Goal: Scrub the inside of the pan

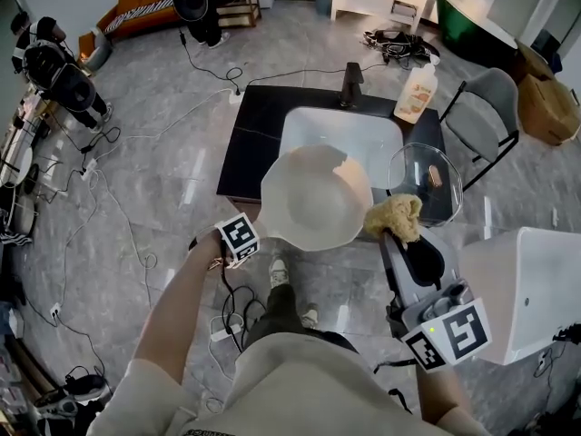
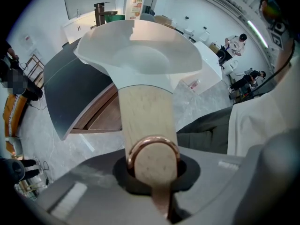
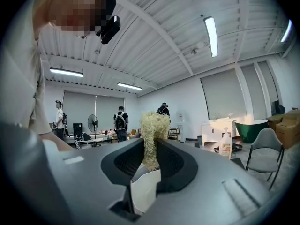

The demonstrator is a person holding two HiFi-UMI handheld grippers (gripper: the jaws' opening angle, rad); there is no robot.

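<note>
A white pan hangs over the near edge of the white sink, held by its pale wooden handle. My left gripper is shut on that handle, whose copper-ringed end sits between the jaws. In the left gripper view the pan's bowl faces up and looks bare. My right gripper is shut on a yellow fibrous scrubber, just right of the pan's rim. The scrubber stands up between the dark pads in the right gripper view, which looks toward the ceiling.
A dark counter surrounds the sink, with a black tap and a soap bottle at its far edge. A glass lid rests at the sink's right. A grey chair and a white cabinet stand right. Cables lie on the floor.
</note>
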